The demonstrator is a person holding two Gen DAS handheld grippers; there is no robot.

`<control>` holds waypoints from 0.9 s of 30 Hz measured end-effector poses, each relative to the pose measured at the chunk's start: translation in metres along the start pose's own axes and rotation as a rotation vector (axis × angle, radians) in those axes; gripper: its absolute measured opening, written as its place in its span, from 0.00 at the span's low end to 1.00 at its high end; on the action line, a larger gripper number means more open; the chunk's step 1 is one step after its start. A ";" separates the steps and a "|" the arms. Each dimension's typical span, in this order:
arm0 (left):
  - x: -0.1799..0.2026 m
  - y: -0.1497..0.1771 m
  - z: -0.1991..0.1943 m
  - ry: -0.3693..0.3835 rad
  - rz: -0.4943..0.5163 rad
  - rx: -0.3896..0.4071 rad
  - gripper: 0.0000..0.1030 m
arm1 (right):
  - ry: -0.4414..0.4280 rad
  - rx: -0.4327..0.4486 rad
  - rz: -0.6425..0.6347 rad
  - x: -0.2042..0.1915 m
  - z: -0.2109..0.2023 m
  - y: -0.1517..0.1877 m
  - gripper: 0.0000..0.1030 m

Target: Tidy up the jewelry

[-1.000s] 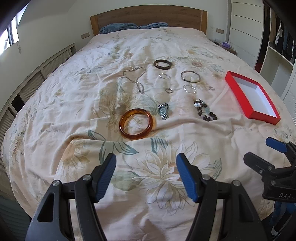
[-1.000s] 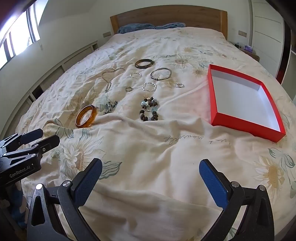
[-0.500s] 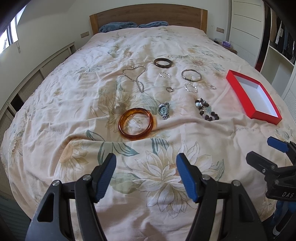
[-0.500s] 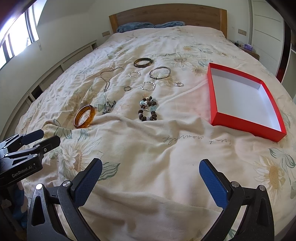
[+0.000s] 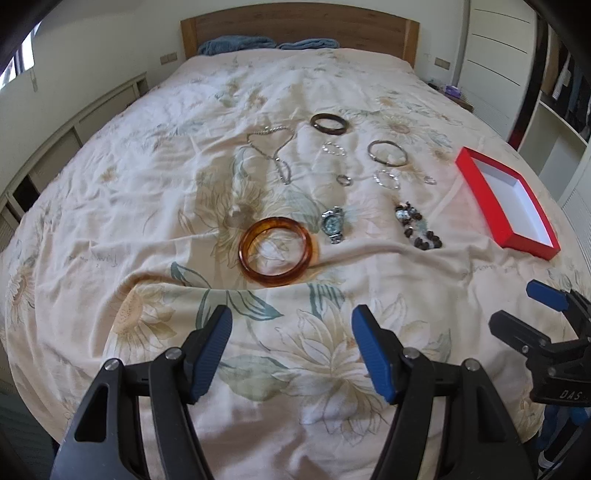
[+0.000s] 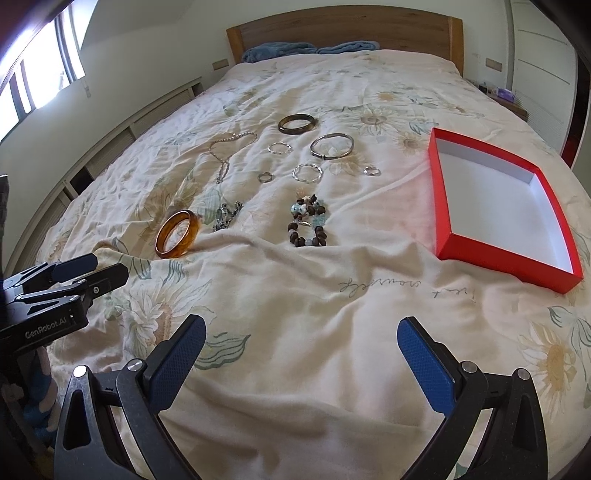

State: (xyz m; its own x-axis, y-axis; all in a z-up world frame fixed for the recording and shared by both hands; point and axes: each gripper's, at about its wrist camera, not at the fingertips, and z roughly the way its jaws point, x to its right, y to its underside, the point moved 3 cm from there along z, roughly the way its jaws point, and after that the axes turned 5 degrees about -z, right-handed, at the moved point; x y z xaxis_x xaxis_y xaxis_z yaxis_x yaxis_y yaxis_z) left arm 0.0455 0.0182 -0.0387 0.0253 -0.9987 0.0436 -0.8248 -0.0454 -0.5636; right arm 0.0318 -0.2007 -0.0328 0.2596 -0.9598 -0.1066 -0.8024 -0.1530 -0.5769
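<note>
The left gripper (image 5: 291,328) is wide open and holds nothing. The right gripper (image 6: 301,338) is wide open too, with nothing in it. Both hang over the flowery bedspread (image 5: 147,206), with bare cloth in front of them. Just past the left gripper lies the amber bangle (image 5: 276,250), with the watch (image 5: 333,223) beside it. Farther right is the bead bracelet (image 6: 307,221). The red box (image 6: 495,206) sits near the bed's right edge. Far back lie a necklace (image 5: 275,151) and a dark bangle (image 5: 328,123).

Both wrist views low at bed foot, facing headboard (image 5: 299,22); left view sits leftward; both share jewelry spread.
</note>
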 end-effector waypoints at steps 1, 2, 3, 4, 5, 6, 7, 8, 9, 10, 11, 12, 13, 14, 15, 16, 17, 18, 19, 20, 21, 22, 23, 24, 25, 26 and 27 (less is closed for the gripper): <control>-0.003 -0.002 0.002 0.002 -0.007 -0.003 0.64 | -0.002 -0.001 -0.001 0.000 0.001 -0.002 0.99; -0.006 -0.003 0.004 0.001 -0.014 -0.006 0.64 | -0.006 -0.001 -0.002 0.000 0.003 -0.004 0.98; -0.010 -0.007 0.007 0.002 -0.026 -0.012 0.64 | -0.010 -0.002 -0.001 0.001 0.004 -0.006 0.96; -0.012 -0.008 0.010 0.004 -0.032 -0.015 0.64 | -0.017 -0.001 0.001 0.002 0.005 -0.008 0.96; -0.016 -0.011 0.012 0.003 -0.039 -0.017 0.64 | -0.025 0.000 0.004 0.002 0.007 -0.011 0.94; -0.020 -0.015 0.015 -0.005 -0.046 -0.018 0.64 | -0.033 0.000 0.007 0.003 0.009 -0.014 0.91; -0.023 -0.019 0.019 -0.008 -0.051 -0.020 0.63 | -0.042 0.000 0.009 0.004 0.012 -0.018 0.89; -0.026 -0.023 0.023 -0.008 -0.057 -0.023 0.63 | -0.051 -0.001 0.012 0.005 0.015 -0.022 0.85; -0.030 -0.029 0.027 -0.013 -0.065 -0.024 0.63 | -0.062 -0.002 0.016 0.006 0.018 -0.025 0.84; -0.032 -0.034 0.031 -0.015 -0.065 -0.023 0.62 | -0.071 -0.002 0.020 0.007 0.021 -0.029 0.83; -0.033 -0.039 0.035 -0.017 -0.064 -0.022 0.61 | -0.078 -0.002 0.022 0.007 0.025 -0.034 0.82; -0.035 -0.043 0.039 -0.016 -0.063 -0.022 0.60 | -0.084 -0.001 0.024 0.008 0.028 -0.038 0.80; -0.036 -0.048 0.044 -0.012 -0.062 -0.026 0.56 | -0.090 -0.002 0.025 0.008 0.032 -0.042 0.79; -0.037 -0.052 0.050 -0.010 -0.060 -0.031 0.50 | -0.095 -0.005 0.027 0.009 0.036 -0.047 0.77; -0.037 -0.054 0.054 -0.006 -0.059 -0.037 0.47 | -0.100 -0.009 0.029 0.011 0.041 -0.050 0.75; -0.038 -0.057 0.060 0.000 -0.056 -0.044 0.42 | -0.103 -0.014 0.032 0.013 0.046 -0.054 0.73; -0.038 -0.060 0.066 0.003 -0.054 -0.050 0.41 | -0.106 -0.020 0.034 0.014 0.051 -0.058 0.72; -0.038 -0.063 0.071 0.002 -0.053 -0.055 0.41 | -0.109 -0.025 0.040 0.016 0.056 -0.062 0.71; -0.039 -0.063 0.074 0.000 -0.052 -0.056 0.41 | -0.112 -0.026 0.045 0.018 0.061 -0.065 0.71; -0.039 -0.065 0.079 0.001 -0.050 -0.060 0.41 | -0.115 -0.028 0.050 0.019 0.065 -0.069 0.70; -0.040 -0.066 0.081 0.003 -0.049 -0.063 0.41 | -0.116 -0.029 0.051 0.020 0.069 -0.072 0.70; -0.040 -0.066 0.085 0.004 -0.046 -0.065 0.41 | -0.119 -0.031 0.051 0.020 0.074 -0.074 0.69; -0.040 -0.065 0.088 0.004 -0.043 -0.070 0.41 | -0.122 -0.034 0.050 0.020 0.078 -0.077 0.69; -0.041 -0.065 0.093 0.000 -0.043 -0.077 0.41 | -0.124 -0.039 0.049 0.021 0.083 -0.078 0.69; -0.042 -0.064 0.097 -0.001 -0.043 -0.084 0.41 | -0.127 -0.047 0.047 0.021 0.088 -0.079 0.69; -0.043 -0.064 0.102 -0.003 -0.044 -0.090 0.41 | -0.127 -0.054 0.046 0.020 0.093 -0.079 0.69; -0.045 -0.063 0.107 -0.007 -0.047 -0.097 0.41 | -0.127 -0.066 0.044 0.020 0.100 -0.079 0.68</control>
State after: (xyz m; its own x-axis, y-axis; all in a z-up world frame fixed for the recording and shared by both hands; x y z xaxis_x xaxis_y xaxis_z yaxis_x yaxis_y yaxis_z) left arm 0.1568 0.0634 -0.0928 0.0685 -0.9957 0.0622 -0.8734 -0.0900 -0.4786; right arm 0.1542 -0.1841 -0.0700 0.2857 -0.9291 -0.2350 -0.8471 -0.1302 -0.5152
